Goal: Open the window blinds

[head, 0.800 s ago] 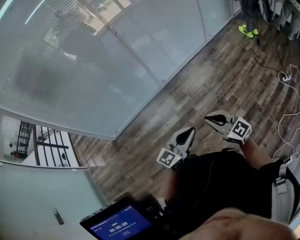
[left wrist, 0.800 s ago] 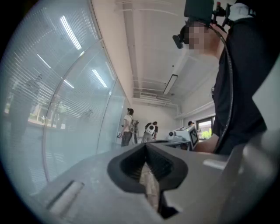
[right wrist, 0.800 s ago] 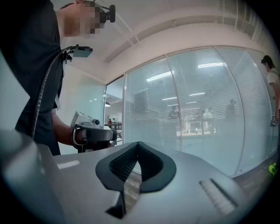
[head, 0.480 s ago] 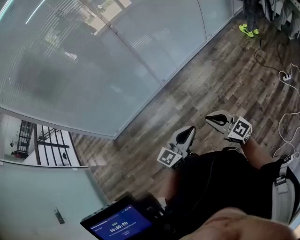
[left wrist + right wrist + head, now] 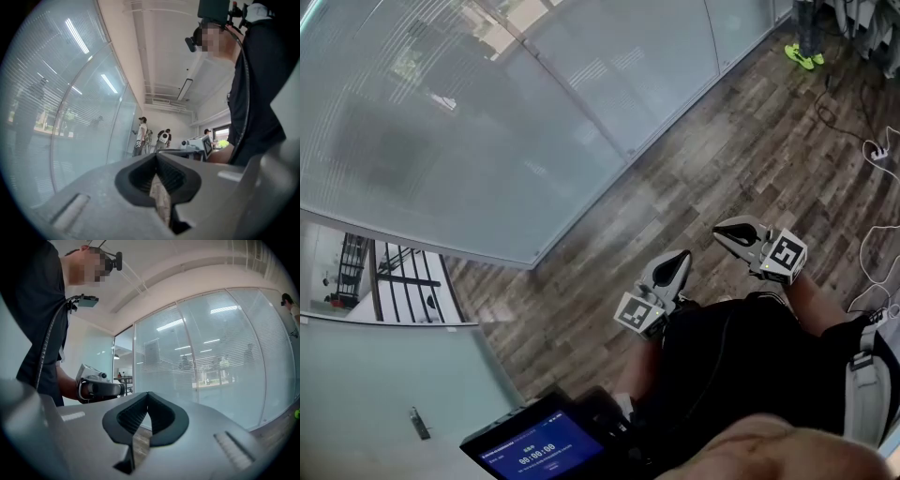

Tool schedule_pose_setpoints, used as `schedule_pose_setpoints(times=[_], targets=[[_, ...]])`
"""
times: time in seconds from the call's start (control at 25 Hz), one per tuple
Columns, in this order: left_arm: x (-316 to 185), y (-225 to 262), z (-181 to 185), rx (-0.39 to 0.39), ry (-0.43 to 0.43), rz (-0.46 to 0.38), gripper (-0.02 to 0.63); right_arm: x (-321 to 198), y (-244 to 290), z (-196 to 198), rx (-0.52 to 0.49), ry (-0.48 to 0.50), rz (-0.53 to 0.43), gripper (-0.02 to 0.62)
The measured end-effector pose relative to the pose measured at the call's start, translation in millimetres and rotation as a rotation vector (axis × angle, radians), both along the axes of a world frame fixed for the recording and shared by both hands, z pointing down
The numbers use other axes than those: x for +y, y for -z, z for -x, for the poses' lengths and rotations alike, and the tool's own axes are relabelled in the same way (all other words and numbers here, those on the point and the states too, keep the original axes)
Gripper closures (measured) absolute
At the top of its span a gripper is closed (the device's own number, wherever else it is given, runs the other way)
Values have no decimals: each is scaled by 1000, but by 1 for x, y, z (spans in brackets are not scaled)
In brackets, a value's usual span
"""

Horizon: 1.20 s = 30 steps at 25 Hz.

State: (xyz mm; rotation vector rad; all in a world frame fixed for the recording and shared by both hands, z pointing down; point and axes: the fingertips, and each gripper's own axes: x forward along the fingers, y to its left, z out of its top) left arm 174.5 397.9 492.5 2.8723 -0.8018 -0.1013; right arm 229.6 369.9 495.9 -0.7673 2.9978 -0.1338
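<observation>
Well, I see the window blinds (image 5: 441,141) filling the glass wall ahead and left of both grippers, well apart from them; wood floor (image 5: 741,159) lies beneath. My left gripper (image 5: 675,265) and right gripper (image 5: 729,234) sit side by side, jaws pinched together, empty

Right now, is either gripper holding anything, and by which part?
Nothing is held: the left gripper and right gripper are both shut and empty.

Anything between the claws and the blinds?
No object: only wood floor separates the left claw and right claw, both shut, from the blinds. They seem to sit behind reflective glass, though.
</observation>
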Motion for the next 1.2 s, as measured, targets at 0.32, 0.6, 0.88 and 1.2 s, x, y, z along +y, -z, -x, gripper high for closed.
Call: schedule_pose_setpoints(times=[0.32, 0.6, 0.88, 1.2], targets=[[-10, -3, 2, 0, 12, 21, 604, -3, -12, 9, 31, 51, 11, 591], [-25, -5, 11, 8, 17, 28, 604, -21, -9, 15, 42, 53, 17, 590], [-46, 3, 25, 27, 15, 30, 604, -42, -10, 36, 69, 72, 25, 590], [-95, -3, 69, 25, 13, 27, 604, -92, -7, 79, 74, 80, 2, 590]])
